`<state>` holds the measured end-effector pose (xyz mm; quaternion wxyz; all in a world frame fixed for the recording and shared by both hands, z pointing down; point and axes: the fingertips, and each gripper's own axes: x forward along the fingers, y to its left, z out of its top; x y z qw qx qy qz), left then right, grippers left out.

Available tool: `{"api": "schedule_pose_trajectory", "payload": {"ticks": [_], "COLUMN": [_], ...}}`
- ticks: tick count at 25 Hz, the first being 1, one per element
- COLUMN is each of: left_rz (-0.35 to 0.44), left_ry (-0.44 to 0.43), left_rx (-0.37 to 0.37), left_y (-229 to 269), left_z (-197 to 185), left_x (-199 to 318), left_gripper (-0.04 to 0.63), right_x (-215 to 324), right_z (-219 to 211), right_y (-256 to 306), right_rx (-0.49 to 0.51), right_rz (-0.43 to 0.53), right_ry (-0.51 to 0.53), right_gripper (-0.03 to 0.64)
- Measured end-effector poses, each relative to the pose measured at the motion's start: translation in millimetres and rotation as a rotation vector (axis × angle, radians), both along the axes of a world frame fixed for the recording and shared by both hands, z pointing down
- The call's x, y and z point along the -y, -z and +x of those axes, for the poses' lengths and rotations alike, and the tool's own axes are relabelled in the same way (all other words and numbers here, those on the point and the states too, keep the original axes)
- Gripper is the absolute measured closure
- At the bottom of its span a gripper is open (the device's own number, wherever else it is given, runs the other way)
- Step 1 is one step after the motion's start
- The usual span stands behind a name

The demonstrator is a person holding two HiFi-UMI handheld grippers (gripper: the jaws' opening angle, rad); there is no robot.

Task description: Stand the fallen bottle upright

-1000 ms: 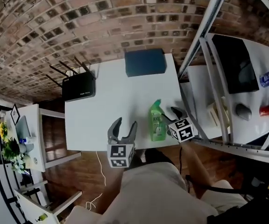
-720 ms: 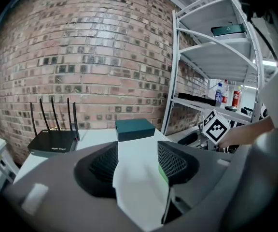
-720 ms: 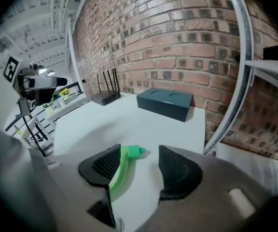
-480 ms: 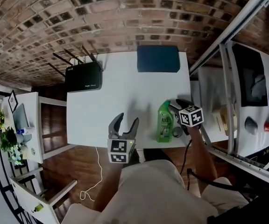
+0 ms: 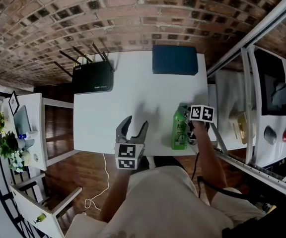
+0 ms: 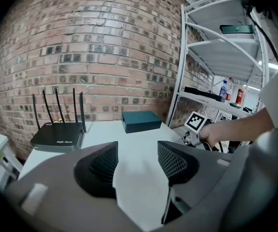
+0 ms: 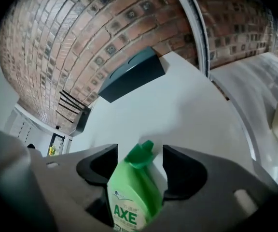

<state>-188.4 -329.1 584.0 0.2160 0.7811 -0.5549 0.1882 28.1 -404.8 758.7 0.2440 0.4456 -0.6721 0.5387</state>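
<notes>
Green bottle (image 5: 179, 129), labelled AXE, at the near right part of the white table (image 5: 128, 98), close to the front edge. Its green cap points away from you, toward the brick wall (image 5: 108, 14). Whether its base rests on the tabletop cannot be told.

Your right gripper (image 5: 185, 127) is on the bottle. In the right gripper view the bottle (image 7: 132, 192) fills the space between the two dark jaws of the right gripper (image 7: 139, 161). The jaws press its body on both sides, and the narrower cap stands free between the jaw tips. In the head view the gripper's marker cube sits just right of the bottle.

Your left gripper (image 5: 134, 124) hovers at the table's front edge, left of the bottle and apart from it. In the left gripper view the jaws of the left gripper (image 6: 138, 151) stand apart, with only bare white tabletop showing between them.

Far side of the table: a black router (image 5: 92, 77) with raised antennas at the left rear, and a dark teal box (image 5: 175, 60) at the right rear, both against the wall and well apart from the bottle. A white metal shelf rack (image 5: 242, 58) stands just right of the table.
</notes>
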Motion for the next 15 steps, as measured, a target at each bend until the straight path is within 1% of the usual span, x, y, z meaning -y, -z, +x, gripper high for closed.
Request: {"api": "schedule_pose_trajectory", "payload": {"ticks": [3,7,8,10,13,15], "left_rz": [0.001,0.013,0.016,0.022,0.042,0.063], "left_ry": [0.008,-0.005,-0.007,-0.012,-0.038,-0.054], "left_rx": [-0.007,0.037,0.041,0.039,0.046,0.042], "left_y": [1,3,4,5,10,16], "left_z": [-8,-17,-19,-21,-20,-19], "left_x": [2,1,0,0,1,1], "left_gripper": [0.322,0.322,0.322,0.322,0.322,0.322], "right_x": [1,2,3,6,9,8], "right_z": [-1,-1,-3,-9,-16,-22], "right_y": [-8,-11,-11,-10,-10,-5], "right_rx": [-0.056,-0.144,-0.145,-0.129,-0.135,-0.128], "right_rz": [-0.046,-0.071,-0.072,-0.073,-0.081,-0.068], "right_ry": [-0.014,0.020,0.025,0.019,0.022,0.025], "right_gripper": [0.348,0.356,0.359,0.426,0.443,0.462]}}
